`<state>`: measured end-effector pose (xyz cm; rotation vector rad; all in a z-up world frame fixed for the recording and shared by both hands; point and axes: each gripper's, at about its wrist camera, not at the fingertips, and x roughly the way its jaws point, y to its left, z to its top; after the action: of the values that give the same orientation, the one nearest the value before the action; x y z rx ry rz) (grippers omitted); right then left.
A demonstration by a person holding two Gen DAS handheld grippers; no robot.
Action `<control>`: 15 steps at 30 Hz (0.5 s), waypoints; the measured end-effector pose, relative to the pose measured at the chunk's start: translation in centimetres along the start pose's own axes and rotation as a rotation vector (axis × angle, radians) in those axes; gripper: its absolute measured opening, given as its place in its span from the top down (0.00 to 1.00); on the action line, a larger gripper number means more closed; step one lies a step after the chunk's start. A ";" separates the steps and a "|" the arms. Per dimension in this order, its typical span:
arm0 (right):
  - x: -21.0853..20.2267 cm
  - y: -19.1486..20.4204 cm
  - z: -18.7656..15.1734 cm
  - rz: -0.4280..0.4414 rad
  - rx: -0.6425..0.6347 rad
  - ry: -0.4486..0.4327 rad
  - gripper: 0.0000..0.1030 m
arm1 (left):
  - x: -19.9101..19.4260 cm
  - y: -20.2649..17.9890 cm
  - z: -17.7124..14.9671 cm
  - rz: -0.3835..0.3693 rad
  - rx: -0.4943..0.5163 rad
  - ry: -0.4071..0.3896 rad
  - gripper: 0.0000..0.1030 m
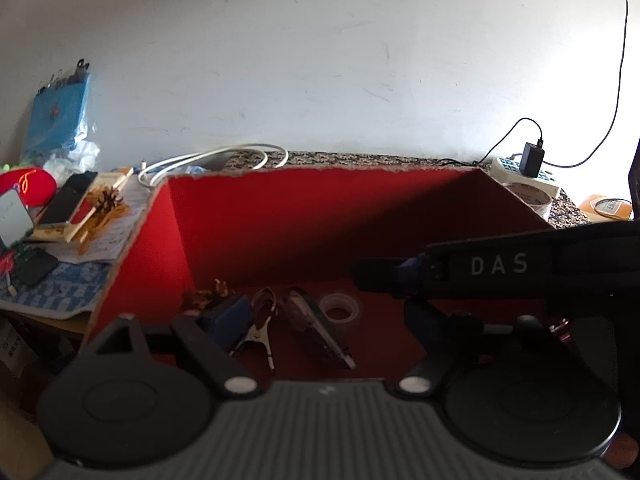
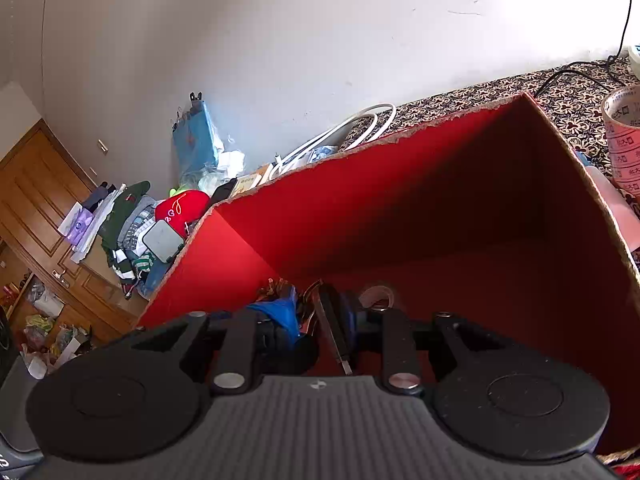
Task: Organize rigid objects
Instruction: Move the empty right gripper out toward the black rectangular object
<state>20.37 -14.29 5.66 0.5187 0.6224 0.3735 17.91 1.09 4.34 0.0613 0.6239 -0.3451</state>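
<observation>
Your left gripper (image 1: pixel 316 320) hangs with its tongs spread apart and empty above the red box (image 1: pixel 280 220); whether your right gripper (image 2: pixel 320 320) is clamped on anything, you cannot tell. The scissors (image 1: pixel 260 320), black tool (image 1: pixel 320 332) and tape ring (image 1: pixel 340 308) lie close together on the floor, so a careless dip could knock a neighbour.

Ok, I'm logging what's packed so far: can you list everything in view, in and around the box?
Red box: one, red inside, on patterned cloth.
Pine cone: one, brown, box floor, left.
Metal clip: one, silver, box floor.
Clear tape ring: one, box floor.
Pine cone on books: one, brown, left of box.
Phone: one, dark, left of box.
White cable: one, behind box.
Tape rolls: two, right of box.
Black adapter: one, in power strip.
Left gripper: black, over box.
Right gripper: black, inside box.
</observation>
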 end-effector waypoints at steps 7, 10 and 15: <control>-0.2 0.1 -0.2 -0.015 -0.023 -0.017 0.92 | -0.3 -0.4 0.0 0.038 0.009 -0.007 0.16; -0.3 0.2 -0.4 -0.023 -0.028 -0.033 0.93 | -0.7 -0.7 0.0 0.058 0.025 -0.019 0.16; -0.5 0.6 -0.5 -0.060 -0.052 -0.036 0.93 | -1.3 -0.9 -0.1 0.095 0.046 -0.034 0.16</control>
<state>19.56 -13.87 5.83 0.4548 0.5911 0.3221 16.60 0.68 5.06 0.1282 0.5773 -0.2681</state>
